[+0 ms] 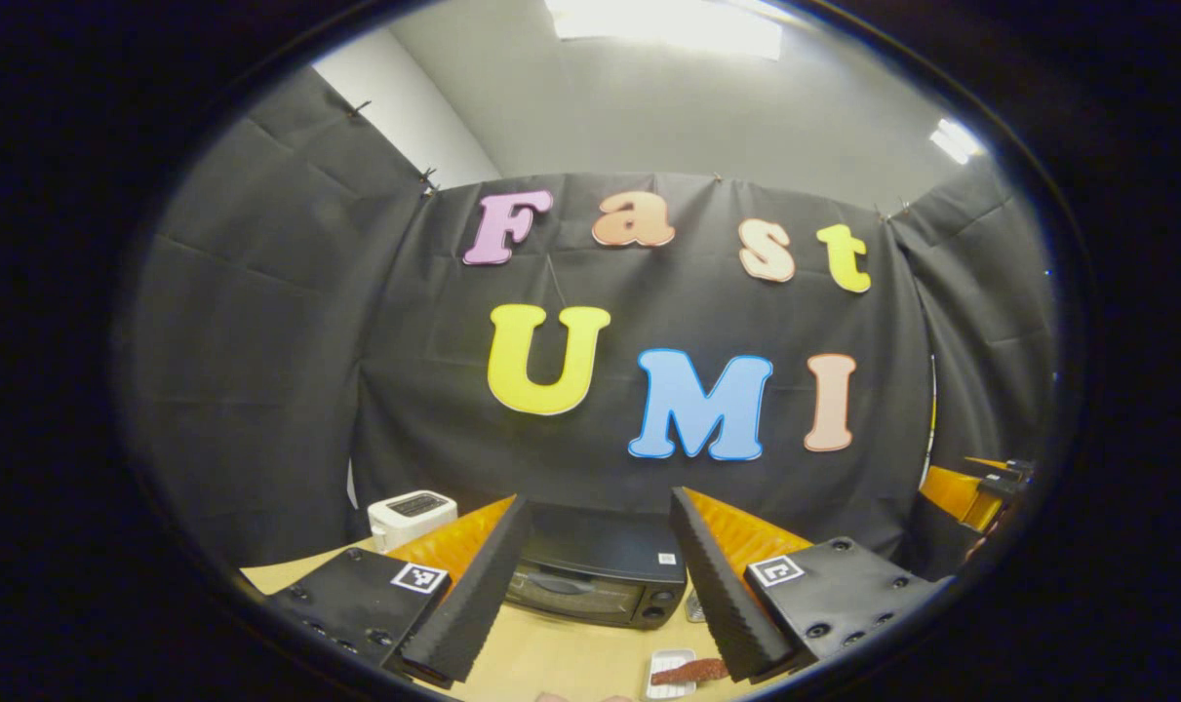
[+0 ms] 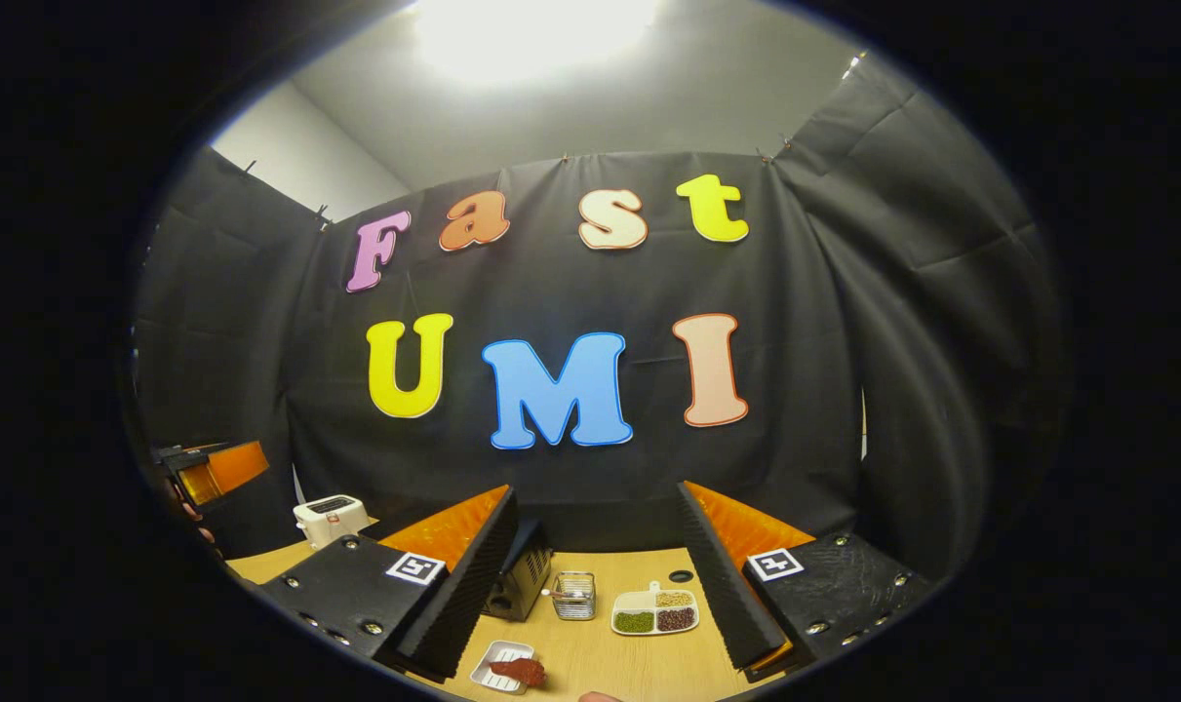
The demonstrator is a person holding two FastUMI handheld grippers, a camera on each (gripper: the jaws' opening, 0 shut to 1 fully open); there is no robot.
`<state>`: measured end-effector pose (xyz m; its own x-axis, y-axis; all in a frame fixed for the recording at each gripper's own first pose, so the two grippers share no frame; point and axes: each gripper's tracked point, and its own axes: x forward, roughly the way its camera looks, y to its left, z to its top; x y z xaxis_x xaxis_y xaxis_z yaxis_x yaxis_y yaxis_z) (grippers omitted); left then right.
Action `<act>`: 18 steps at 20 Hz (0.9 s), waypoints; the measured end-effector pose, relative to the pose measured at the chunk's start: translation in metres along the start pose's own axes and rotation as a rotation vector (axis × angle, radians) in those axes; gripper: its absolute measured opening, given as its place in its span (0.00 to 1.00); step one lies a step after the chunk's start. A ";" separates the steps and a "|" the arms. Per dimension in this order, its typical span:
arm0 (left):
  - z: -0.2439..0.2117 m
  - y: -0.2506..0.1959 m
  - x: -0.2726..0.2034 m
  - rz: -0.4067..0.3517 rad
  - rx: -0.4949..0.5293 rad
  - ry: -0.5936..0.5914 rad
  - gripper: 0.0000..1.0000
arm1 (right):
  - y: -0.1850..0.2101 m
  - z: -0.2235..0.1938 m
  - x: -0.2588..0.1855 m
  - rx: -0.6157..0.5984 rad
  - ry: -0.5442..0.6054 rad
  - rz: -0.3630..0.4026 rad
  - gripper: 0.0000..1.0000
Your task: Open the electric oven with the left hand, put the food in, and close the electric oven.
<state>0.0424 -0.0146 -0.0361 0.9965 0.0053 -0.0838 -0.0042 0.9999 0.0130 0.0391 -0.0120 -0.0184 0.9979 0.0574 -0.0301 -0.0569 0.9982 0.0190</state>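
- Clearly, the left gripper (image 1: 600, 585) hung spread and empty, well short of the closed electric oven (image 1: 595, 577); a misjudged approach could have missed its door handle.
- Beside the oven, the food (image 2: 518, 670) lay on a small white tray (image 2: 500, 664); the right gripper (image 2: 600, 585), also spread and empty, might have nudged it aside.

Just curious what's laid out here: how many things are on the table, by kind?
Appliances: 2, the electric oven and a white toaster.
Dishes: 2, the food tray and a divided plate.
Glass containers: 1, a small jar.
Total: 5.
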 end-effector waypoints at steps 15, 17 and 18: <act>-0.177 0.056 0.177 -0.153 0.016 0.294 1.00 | 0.024 -0.042 0.033 -0.021 0.122 -0.133 0.97; -0.208 0.056 0.200 -0.179 0.011 0.346 1.00 | 0.028 -0.047 0.036 -0.027 0.128 -0.174 0.97; -0.221 0.058 0.209 -0.183 0.012 0.372 0.92 | 0.030 -0.053 0.037 -0.028 0.146 -0.189 0.97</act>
<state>0.2322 0.0472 -0.2731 0.8824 -0.1661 -0.4402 0.1733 0.9846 -0.0241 0.0728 0.0211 -0.0722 0.9759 -0.1310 -0.1742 0.1281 0.9914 -0.0279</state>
